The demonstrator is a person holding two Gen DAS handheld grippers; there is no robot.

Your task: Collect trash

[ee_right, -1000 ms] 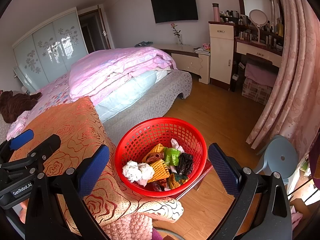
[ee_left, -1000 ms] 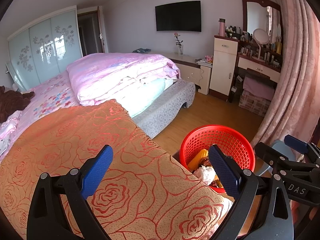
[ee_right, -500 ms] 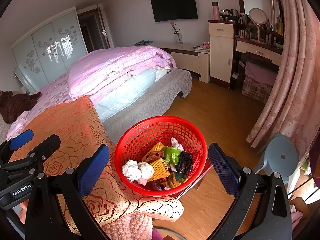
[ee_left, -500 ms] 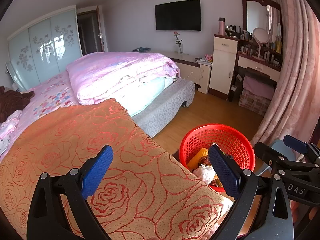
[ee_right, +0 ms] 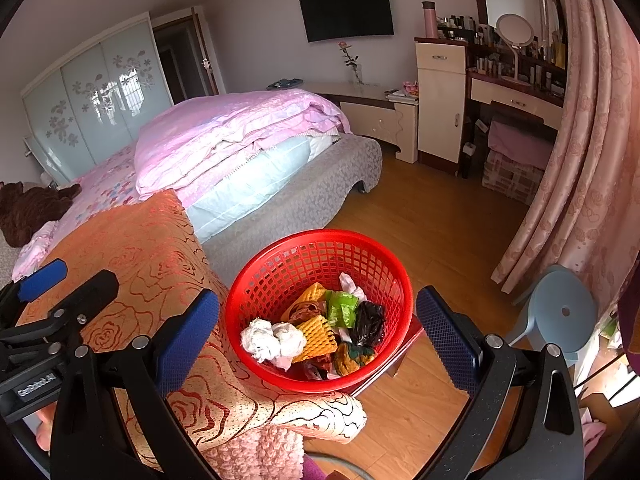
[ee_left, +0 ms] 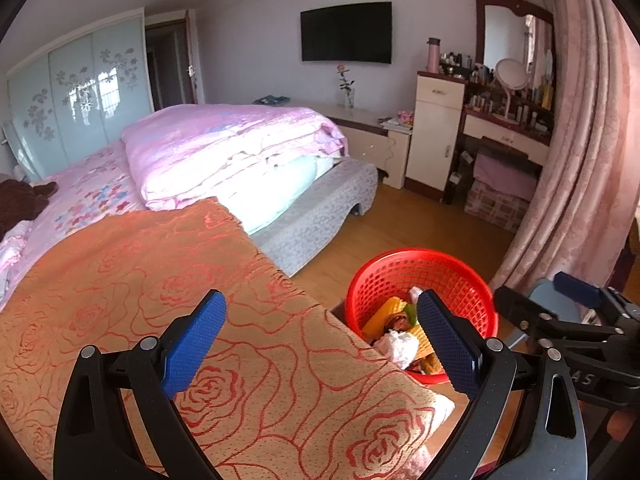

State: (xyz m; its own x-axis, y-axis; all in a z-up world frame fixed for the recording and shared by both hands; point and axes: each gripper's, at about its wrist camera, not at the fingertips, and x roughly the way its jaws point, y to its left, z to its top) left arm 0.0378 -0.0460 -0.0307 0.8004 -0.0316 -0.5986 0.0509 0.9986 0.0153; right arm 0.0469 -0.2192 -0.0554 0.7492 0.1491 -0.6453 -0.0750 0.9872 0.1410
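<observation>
A red mesh basket [ee_right: 280, 264] [ee_left: 460, 276] stands beside the bed on a low red stand, holding crumpled white tissue [ee_right: 272, 338], yellow foam netting [ee_right: 318, 334], a green wrapper [ee_right: 342, 308], a black bag [ee_right: 370, 322] and other scraps. My right gripper [ee_right: 318, 332] hovers open above the basket, nothing between its blue pads. My left gripper [ee_left: 320, 340] stands open over the orange rose-patterned blanket [ee_left: 160, 280], just left of the basket, with nothing in it. Each gripper shows at the edge of the other's view.
The bed carries a folded pink quilt [ee_left: 224, 148]. A wooden floor [ee_right: 440, 224] stretches toward a white cabinet [ee_right: 440, 100] and a cluttered dressing table [ee_right: 516, 92]. A pink curtain [ee_right: 592, 160] hangs on the right, with a blue plastic stool [ee_right: 560, 312] below it.
Both views have shifted only slightly; the basket sits a touch higher in each frame. Both grippers stay open with nothing in them.
</observation>
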